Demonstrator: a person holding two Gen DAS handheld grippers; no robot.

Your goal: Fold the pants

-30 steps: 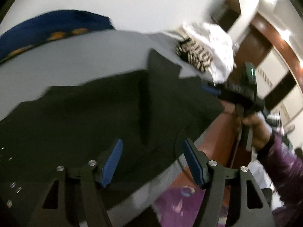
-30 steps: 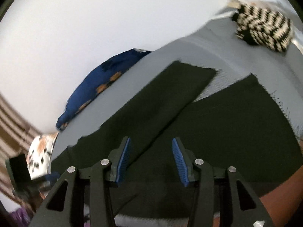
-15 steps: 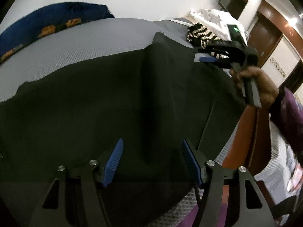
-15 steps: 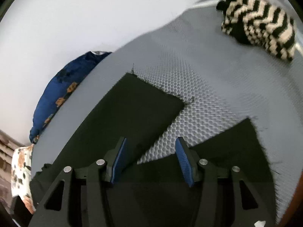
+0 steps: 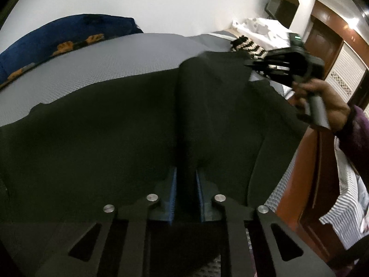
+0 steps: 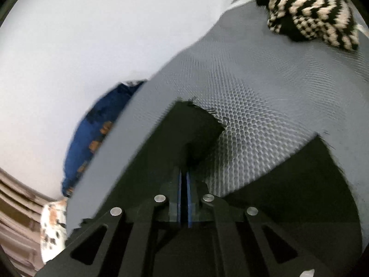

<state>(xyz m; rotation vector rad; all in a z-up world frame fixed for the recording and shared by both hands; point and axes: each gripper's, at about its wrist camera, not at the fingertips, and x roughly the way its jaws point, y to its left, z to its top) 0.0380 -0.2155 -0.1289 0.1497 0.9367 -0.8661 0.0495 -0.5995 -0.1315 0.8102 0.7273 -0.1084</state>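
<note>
Both jaws just closed: my left hand-held gripper [image 5: 186, 185] pinches the black pants [image 5: 103, 138], right hand-held gripper [image 6: 183, 184] their leg hem; folding can start.

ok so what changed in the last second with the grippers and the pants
Both grippers closed: the left gripper pinched a raised fold of the black pants, and the right gripper clamped a pant leg's edge. The striped knit and blue cushion stayed put.
</note>
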